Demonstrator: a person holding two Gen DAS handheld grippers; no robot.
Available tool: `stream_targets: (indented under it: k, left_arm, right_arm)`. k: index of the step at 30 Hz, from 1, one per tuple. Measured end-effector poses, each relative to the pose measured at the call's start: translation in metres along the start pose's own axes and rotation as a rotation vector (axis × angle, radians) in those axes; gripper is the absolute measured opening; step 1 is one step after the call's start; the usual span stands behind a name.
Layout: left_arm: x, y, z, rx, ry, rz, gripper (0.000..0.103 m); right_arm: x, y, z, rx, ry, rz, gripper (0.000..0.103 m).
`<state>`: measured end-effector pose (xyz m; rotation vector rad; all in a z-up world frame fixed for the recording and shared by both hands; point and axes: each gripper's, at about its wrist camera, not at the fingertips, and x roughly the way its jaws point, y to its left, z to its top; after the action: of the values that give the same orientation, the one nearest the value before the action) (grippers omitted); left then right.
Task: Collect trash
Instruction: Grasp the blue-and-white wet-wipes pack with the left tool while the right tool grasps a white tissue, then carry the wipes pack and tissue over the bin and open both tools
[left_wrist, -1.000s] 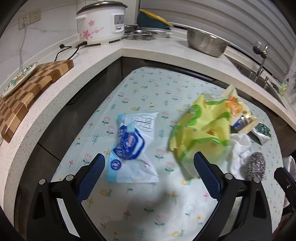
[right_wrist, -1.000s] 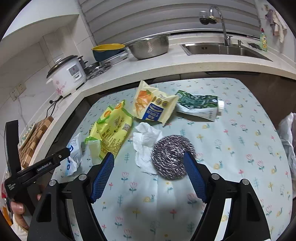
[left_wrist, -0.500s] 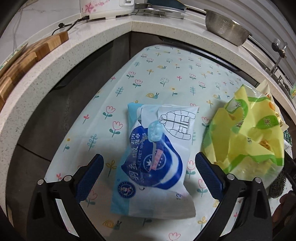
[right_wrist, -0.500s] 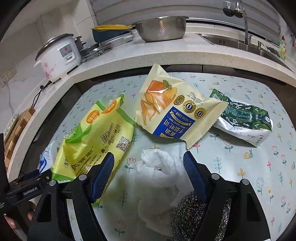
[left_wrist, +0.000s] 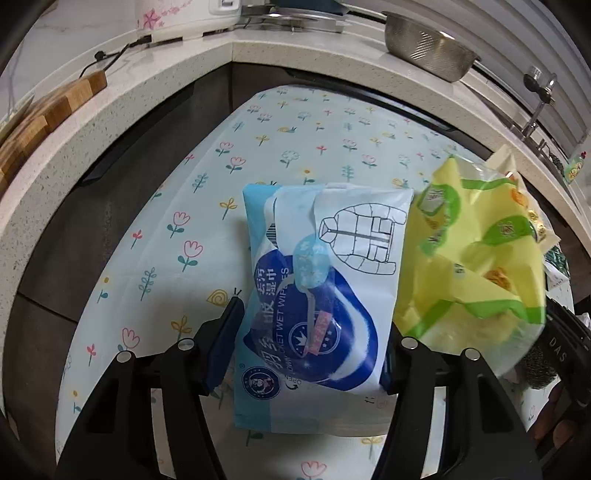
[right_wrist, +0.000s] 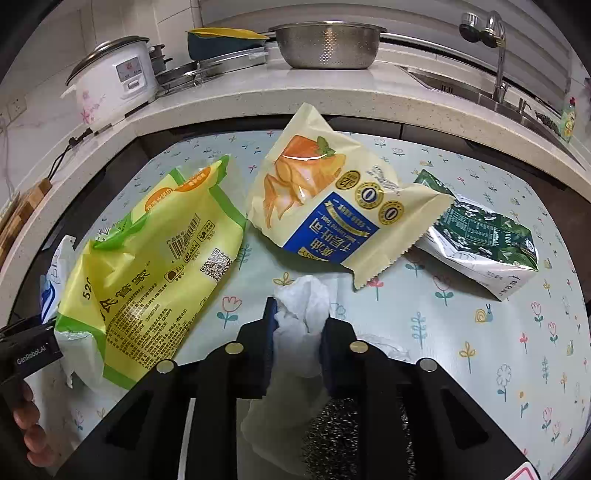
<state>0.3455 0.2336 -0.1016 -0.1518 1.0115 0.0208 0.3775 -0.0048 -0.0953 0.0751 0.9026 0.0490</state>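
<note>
Left gripper (left_wrist: 310, 339): jaws closing around the wet wipes pack (left_wrist: 317, 288), one pad against each long edge of the pack.
Wet wipes pack: blue and white, lying flat on the flowered tablecloth (left_wrist: 184, 236), near the table's left edge.
Right gripper (right_wrist: 297, 325): jaws closing, pinching the crumpled white tissue (right_wrist: 301, 314) between the pads.
Tissue: bunched up between the fingers, its lower part hanging over the steel scourer (right_wrist: 340, 432).
Yellow-green bag (right_wrist: 147, 266): flat on the cloth, between the wipes pack and the tissue, touching neither gripper.
Bread wrapper (right_wrist: 332, 210): cream and blue, beyond the tissue.
Green packet (right_wrist: 480, 240): farther right, apart from the rest.
Counter (right_wrist: 258, 99): holds a rice cooker (right_wrist: 110, 81) and a steel colander (right_wrist: 328, 44).
</note>
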Motion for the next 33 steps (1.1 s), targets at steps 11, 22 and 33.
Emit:
stream_targets:
  k: [11,22,33]
  left_arm:
    - [-0.063,-0.022,-0.003,0.041,-0.084,-0.064,0.054]
    - [-0.133,-0.069,-0.019,0.120,-0.162,-0.136,0.054]
    - [-0.178,-0.146,-0.054,0.250,-0.199,-0.199,0.054]
  right_arm:
    - [-0.089,-0.016,0.012,0.061,-0.142,0.045,0.014]
    - [-0.178,-0.044,0.002,0.106,-0.264,0.038,0.014]
    - [-0.233,-0.092,-0.047,0.156,-0.303,-0.006,0.014]
